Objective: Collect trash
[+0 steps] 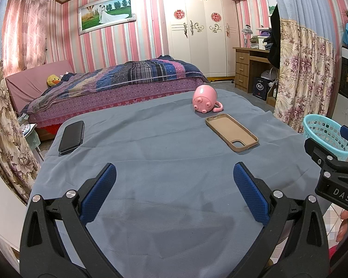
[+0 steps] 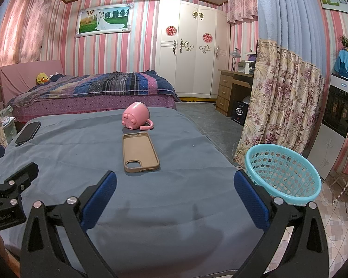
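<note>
Lying at the far left of the grey cloth-covered table, a black phone is resting flat near the edge. The left gripper is hovering over the near cloth, fingers spread, gripping nothing. A pink pig mug is lying on its side, a tan phone case just before it. The right gripper is likewise hanging wide apart. The turquoise basket is sitting beside the table's right edge.

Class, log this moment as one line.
left gripper: open, empty | right gripper: open, empty | phone case, pink mug: on table | basket: right
</note>
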A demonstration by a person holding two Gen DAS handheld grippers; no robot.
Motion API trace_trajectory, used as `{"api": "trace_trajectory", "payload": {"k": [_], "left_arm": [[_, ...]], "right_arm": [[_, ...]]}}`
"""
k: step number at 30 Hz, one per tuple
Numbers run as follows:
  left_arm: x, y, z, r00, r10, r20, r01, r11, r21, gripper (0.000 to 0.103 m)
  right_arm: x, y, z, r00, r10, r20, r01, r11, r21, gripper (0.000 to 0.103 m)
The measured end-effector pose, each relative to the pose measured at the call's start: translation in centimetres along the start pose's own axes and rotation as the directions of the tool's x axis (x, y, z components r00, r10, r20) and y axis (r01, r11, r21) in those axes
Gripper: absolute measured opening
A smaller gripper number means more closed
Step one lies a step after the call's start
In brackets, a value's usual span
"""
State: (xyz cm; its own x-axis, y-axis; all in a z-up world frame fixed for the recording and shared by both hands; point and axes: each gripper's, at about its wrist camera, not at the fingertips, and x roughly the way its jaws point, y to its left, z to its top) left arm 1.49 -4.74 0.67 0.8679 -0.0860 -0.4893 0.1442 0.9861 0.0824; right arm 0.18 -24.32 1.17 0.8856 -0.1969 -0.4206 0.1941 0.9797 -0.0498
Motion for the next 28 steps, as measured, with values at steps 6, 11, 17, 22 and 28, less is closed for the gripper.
{"api": "trace_trajectory", "payload": {"k": [6,11,17,22,28], "left_arm": [[0.00,-0.02,0.01,1.000,0.001,0.000,-0.001,1.000,0.001,0.098],[0.04,0.05,-0.03,1.000,-0.001,-0.004,0.001,1.000,-0.005,0.098],[0.07,0.04,-0.10,1.000,0.002,-0.002,-0.002,1.000,-0.001,0.098],[0.05,0.08,-0.05,1.000,-0.003,-0.009,0.003,1.000,-0.004,0.098],[0.18,0.43,0.04,1.000,-0.013,-0.024,0.013,1.000,-0.016,0.098]], "right_arm": [[-0.11,0.20,-0.08,1.000,0.000,0.001,0.000,1.000,-0.001,0.099],[-0.16,0.30,-0.14,1.000,0.000,0.000,0.000,1.000,-0.001,0.099],[-0.01,0.07,-0.07,1.000,0.000,-0.001,0.000,1.000,-0.002,0.099],[-0.08,0.20,-0.13,1.000,-0.001,0.000,0.001,1.000,-0.002,0.099],[-0.15,0.34,-0.19,1.000,-0.001,0.000,0.001,1.000,-0.002,0.099]]}}
